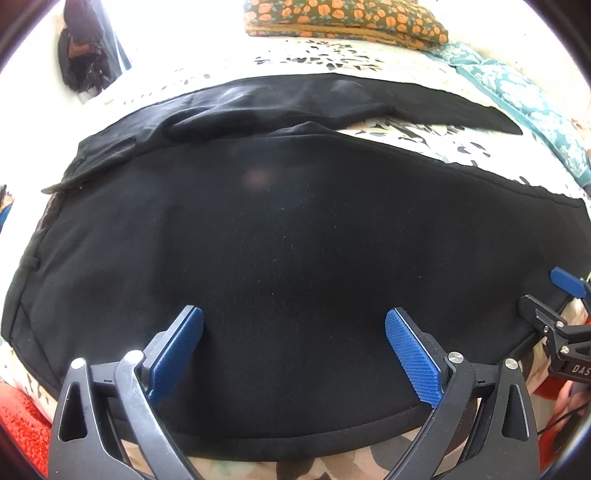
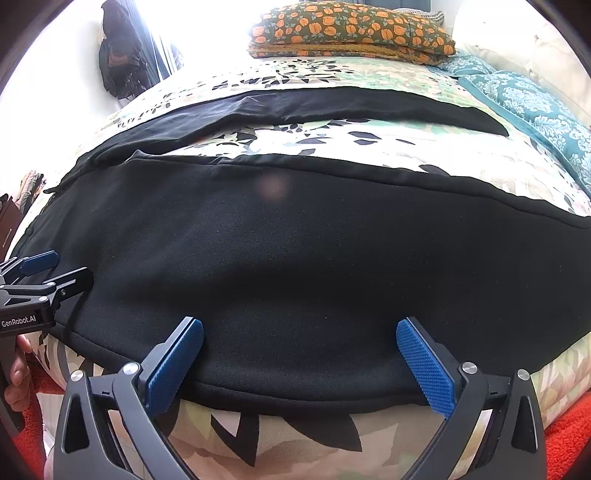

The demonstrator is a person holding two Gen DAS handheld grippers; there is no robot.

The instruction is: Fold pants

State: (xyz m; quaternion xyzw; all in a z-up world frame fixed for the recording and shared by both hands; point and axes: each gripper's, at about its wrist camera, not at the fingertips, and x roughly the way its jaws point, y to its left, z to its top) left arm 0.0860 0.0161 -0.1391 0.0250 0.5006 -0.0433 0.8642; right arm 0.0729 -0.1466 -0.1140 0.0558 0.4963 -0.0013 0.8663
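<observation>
Both tongs, left point(image 1: 293, 354) & right point(image 2: 299, 363), spread wide over black pants point(image 2: 314, 258).

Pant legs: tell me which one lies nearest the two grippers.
The wide near leg right ahead of both open grippers, left gripper and right gripper. The far leg lies beyond a strip of bedspread.

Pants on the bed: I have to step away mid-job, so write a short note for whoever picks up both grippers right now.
Left gripper: open, holding nothing, poised over the near leg.
Right gripper: open, holding nothing, poised at the near leg's front edge.
Black pants: spread flat on the floral bedspread, legs apart, far leg lying toward the pillows.
Done: the pants are laid out; no fold shows.
Left: probably grip the near leg's edge with both grippers, bring it over the far leg, then fold lengthwise.
</observation>
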